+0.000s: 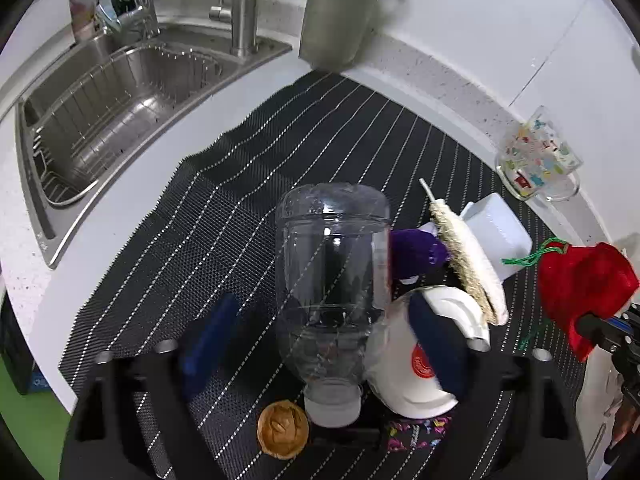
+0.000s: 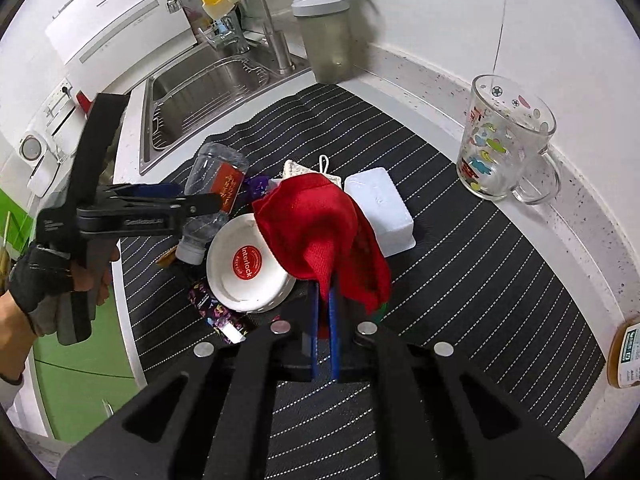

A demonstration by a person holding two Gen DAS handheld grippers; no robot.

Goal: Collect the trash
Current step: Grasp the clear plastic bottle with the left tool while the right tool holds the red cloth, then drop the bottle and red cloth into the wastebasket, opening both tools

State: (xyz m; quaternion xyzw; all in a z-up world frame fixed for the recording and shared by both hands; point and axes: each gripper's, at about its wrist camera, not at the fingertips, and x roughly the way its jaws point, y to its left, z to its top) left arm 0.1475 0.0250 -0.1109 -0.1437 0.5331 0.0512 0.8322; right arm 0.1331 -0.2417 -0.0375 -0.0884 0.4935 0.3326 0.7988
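A clear plastic bottle (image 1: 334, 280) lies on the black striped mat (image 1: 240, 200), cap toward me. My left gripper (image 1: 320, 348) is open with its blue fingers on either side of the bottle; the right finger overlaps a white round lid (image 1: 416, 376). A brown crumpled ball (image 1: 283, 429) and a patterned wrapper (image 1: 416, 432) lie by the cap. My right gripper (image 2: 325, 300) is shut on a red cloth (image 2: 320, 232), held above the white lid (image 2: 244, 268). The bottle (image 2: 216, 192) and left gripper (image 2: 196, 202) show at left.
A steel sink (image 1: 112, 120) with a wire rack is at back left. A grey shaker bottle (image 1: 340, 16) stands at the back. A printed glass mug (image 2: 504, 140) stands at right. A white box (image 2: 384, 208), a loofah scrubber (image 1: 468, 264) and a purple item (image 1: 416, 252) lie on the mat.
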